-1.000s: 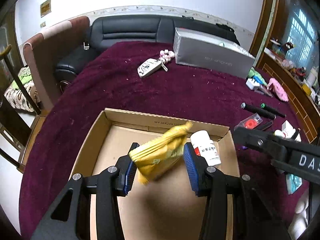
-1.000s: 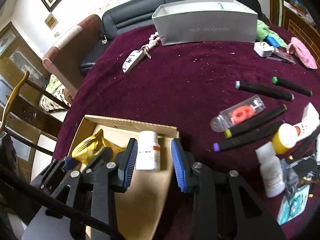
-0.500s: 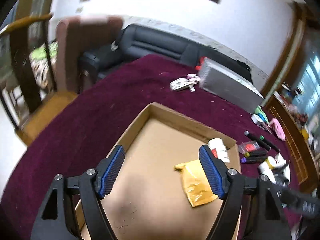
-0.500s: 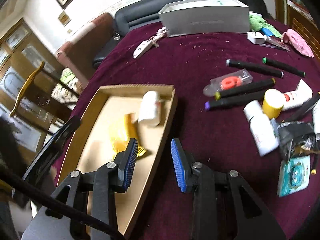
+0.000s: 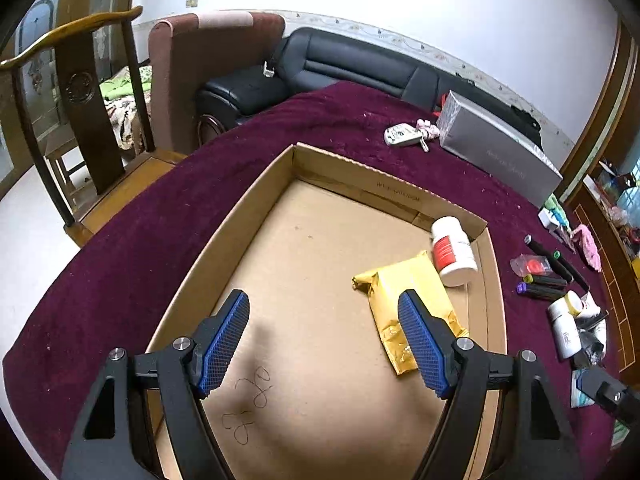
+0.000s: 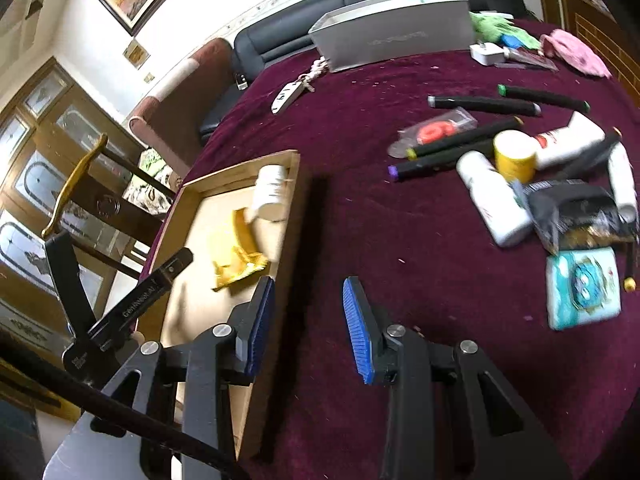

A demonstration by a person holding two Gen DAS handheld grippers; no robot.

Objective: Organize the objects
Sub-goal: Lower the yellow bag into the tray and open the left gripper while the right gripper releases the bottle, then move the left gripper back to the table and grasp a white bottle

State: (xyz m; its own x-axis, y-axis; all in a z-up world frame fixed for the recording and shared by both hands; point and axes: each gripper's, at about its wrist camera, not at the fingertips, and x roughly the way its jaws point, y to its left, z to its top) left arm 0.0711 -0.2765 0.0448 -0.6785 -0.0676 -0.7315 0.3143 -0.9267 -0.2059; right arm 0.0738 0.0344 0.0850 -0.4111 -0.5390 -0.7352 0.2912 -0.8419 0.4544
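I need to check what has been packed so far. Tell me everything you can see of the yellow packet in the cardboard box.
The yellow packet is a crinkled, glossy pouch, foil-like in look, with crimped ends. It lies flat on the floor of the cardboard box, near the box's right wall in the left wrist view. Its far corner touches or slightly overlaps the white pill bottle with a red label, which lies on its side. No gripper holds it; the left gripper hovers open beside it.

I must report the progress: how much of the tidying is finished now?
Done: the yellow foil packet and white pill bottle lie in the cardboard box. In hand: nothing; both grippers are empty. Left: black markers, white bottles and teal packet remain on the cloth.
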